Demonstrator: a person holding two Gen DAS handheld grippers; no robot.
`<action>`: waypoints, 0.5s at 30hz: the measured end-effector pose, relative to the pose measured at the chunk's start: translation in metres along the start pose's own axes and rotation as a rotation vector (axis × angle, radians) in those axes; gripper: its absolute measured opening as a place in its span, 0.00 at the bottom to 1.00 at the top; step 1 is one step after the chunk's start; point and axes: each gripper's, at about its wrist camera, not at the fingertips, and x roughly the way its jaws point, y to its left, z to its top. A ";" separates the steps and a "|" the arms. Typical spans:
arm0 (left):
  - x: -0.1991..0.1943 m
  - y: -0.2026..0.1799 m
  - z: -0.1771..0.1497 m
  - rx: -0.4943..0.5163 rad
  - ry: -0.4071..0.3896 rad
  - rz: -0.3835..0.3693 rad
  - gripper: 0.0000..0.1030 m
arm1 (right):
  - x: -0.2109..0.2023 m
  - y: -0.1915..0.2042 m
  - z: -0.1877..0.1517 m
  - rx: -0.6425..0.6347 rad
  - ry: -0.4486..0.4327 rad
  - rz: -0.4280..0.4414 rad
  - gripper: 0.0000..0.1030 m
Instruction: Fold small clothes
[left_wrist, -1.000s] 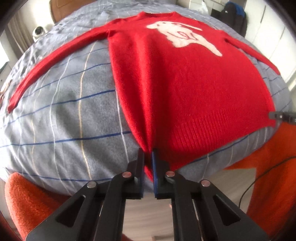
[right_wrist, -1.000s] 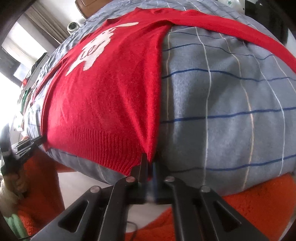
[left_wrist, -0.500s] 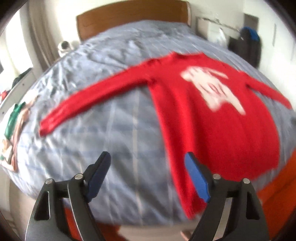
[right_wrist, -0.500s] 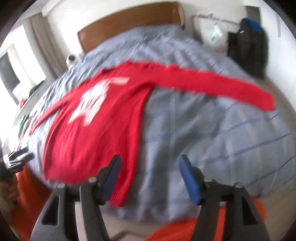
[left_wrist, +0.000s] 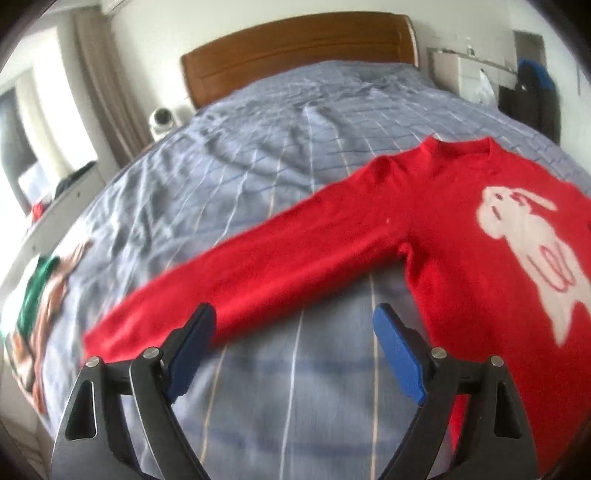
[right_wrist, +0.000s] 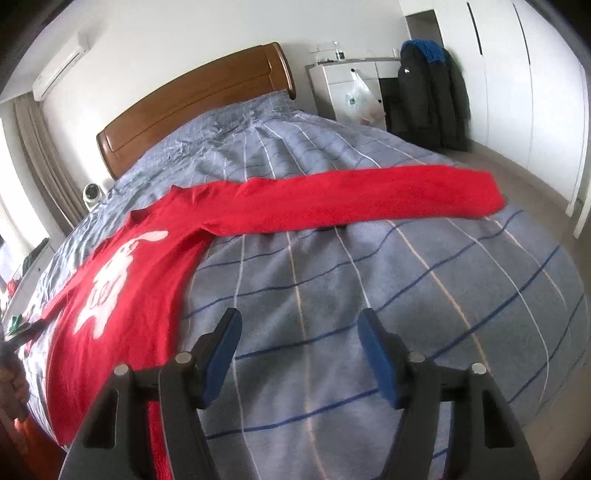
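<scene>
Both tongs (left_wrist: 291, 347) (right_wrist: 299, 350) wide apart, empty.

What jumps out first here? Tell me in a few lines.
The red sweater lies flat on the grey checked bedspread, white animal print up, both sleeves stretched straight out to the sides. The left gripper hangs over the bedspread near the end of one sleeve, and the right gripper beside the sweater's body below the other sleeve, both with jaws wide apart and empty. A brown wooden headboard closes the far end.
</scene>
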 end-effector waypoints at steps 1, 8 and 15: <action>0.007 -0.002 0.005 0.017 -0.008 -0.011 0.87 | 0.003 -0.002 0.000 0.012 0.009 -0.007 0.64; 0.058 -0.006 -0.002 0.033 0.079 -0.048 1.00 | 0.009 -0.005 -0.002 0.048 0.016 -0.026 0.64; 0.063 0.007 -0.003 -0.039 0.100 -0.136 1.00 | 0.018 0.004 -0.002 0.016 0.043 -0.074 0.64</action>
